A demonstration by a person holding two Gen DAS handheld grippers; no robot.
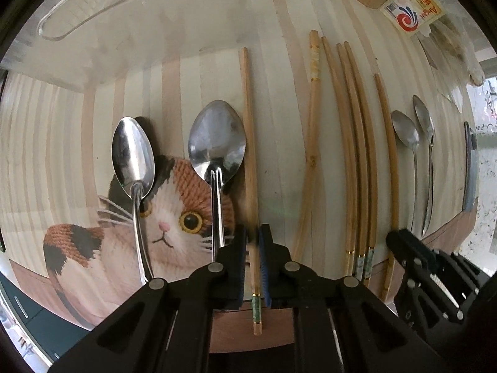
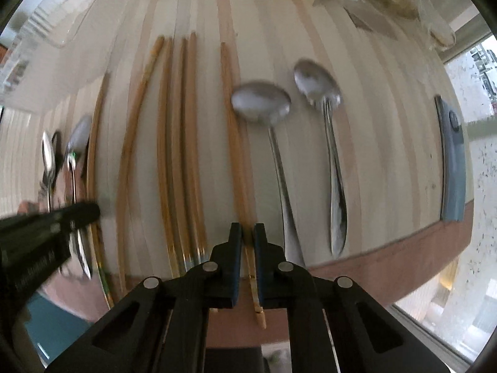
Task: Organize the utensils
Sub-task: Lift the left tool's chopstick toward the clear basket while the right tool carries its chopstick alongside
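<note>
My left gripper (image 1: pixel 254 233) is shut on a wooden chopstick (image 1: pixel 248 143) with a green band near its end, lying beside two steel spoons (image 1: pixel 216 143) on the cat-print mat. My right gripper (image 2: pixel 247 231) is shut on another wooden chopstick (image 2: pixel 231 118) that points away along the table. Left of it lie several more chopsticks (image 2: pixel 178 143) in a row. Right of it lie two steel spoons (image 2: pixel 264 105), bowls away from me. The right gripper also shows at the lower right of the left wrist view (image 1: pixel 403 242).
The striped wooden table (image 2: pixel 372 124) ends in a brown front edge. A grey-blue flat object (image 2: pixel 452 161) lies at the right. A labelled packet (image 1: pixel 410 6) and plastic bags sit at the back. A clear plastic tray (image 1: pixel 87 3) lies at the far left.
</note>
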